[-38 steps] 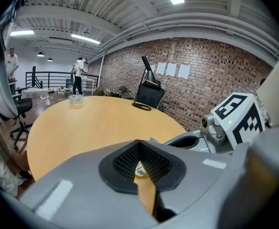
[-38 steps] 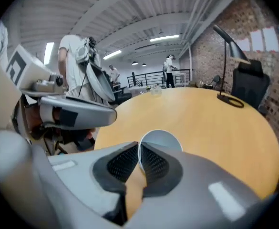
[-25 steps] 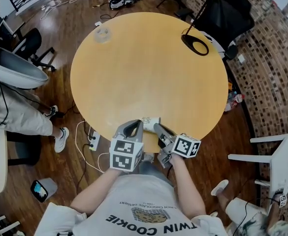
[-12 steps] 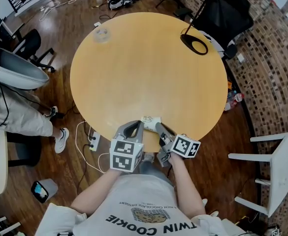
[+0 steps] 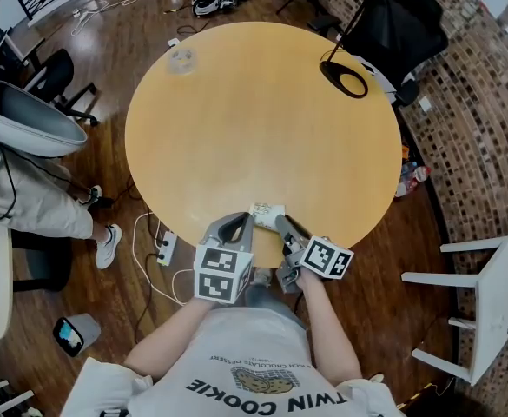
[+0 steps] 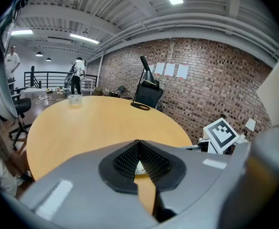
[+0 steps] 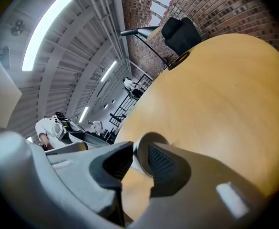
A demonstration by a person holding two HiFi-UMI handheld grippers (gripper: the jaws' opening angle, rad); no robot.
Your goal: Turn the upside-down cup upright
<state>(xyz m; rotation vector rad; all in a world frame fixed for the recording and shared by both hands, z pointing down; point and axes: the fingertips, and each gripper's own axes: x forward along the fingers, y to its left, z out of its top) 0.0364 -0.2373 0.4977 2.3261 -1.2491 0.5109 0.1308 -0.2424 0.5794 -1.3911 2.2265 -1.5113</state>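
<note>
**Setting.** A room with a brick wall and a dark wood floor was recorded. A round wooden table point(image 5: 262, 102) was placed in the middle of it.

**Item 1, cup** point(image 5: 267, 212). White, and set on the table close to the near edge. It was found at the very tips of the right tongs point(image 5: 281, 226), just ahead of the left tongs point(image 5: 236, 224) and to their right. In the right gripper view its open rim was seen with one side wall between the pads. From this it was judged to be standing upright already, though the head view showed it too small for that to be confirmed.

**Item 2, right tongs.** The jaws were caught opening. One jaw was placed outside the cup's wall and the other apparently inside the rim, and the pads were not judged to be pressing. The tongs were held low and slanted toward the table, presumably so that the cup could be let go on its base without being tipped.

**Item 3, left tongs.** Closed, with the tips met and nothing held between them. They were kept beside the right tongs and judged idle, perhaps held near in case the cup needed steadying.

**Item 4, other things.** Far beyond both tongs, across the table, a small clear tub point(image 5: 180, 60) and a black ring-shaped stand foot point(image 5: 345, 78) were noted. Neither was judged to be part of the task.
</note>
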